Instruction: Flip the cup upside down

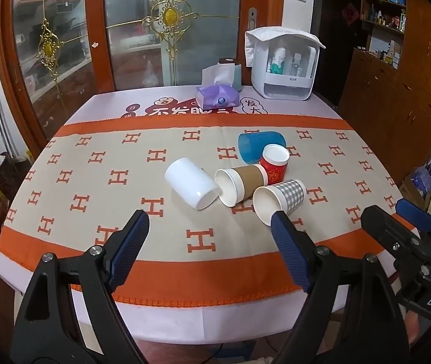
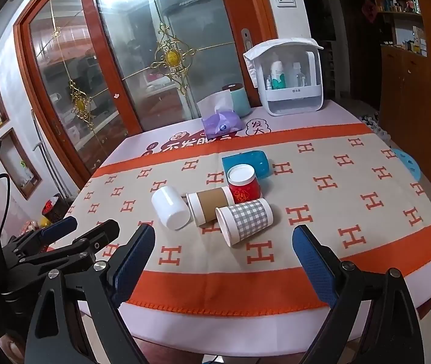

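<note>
Near the cloth's point(image 1: 246, 261) front edge, both claws gape.

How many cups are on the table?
5: white cup lying left, brown-sleeved cup beside it, checked cup nearest the grippers, red cup standing behind, blue cup lying farthest back. None seem hidden.

The orange-bordered cloth point(image 1: 203, 157) on the bench repeats a large letter "H" all over. Beyond it, the pale cover point(image 1: 167, 103) carries Chinese characters, "发大" readable in a cloud shape. The right tongs point(image 1: 409, 227) bear "DAS" on their black body.
</note>
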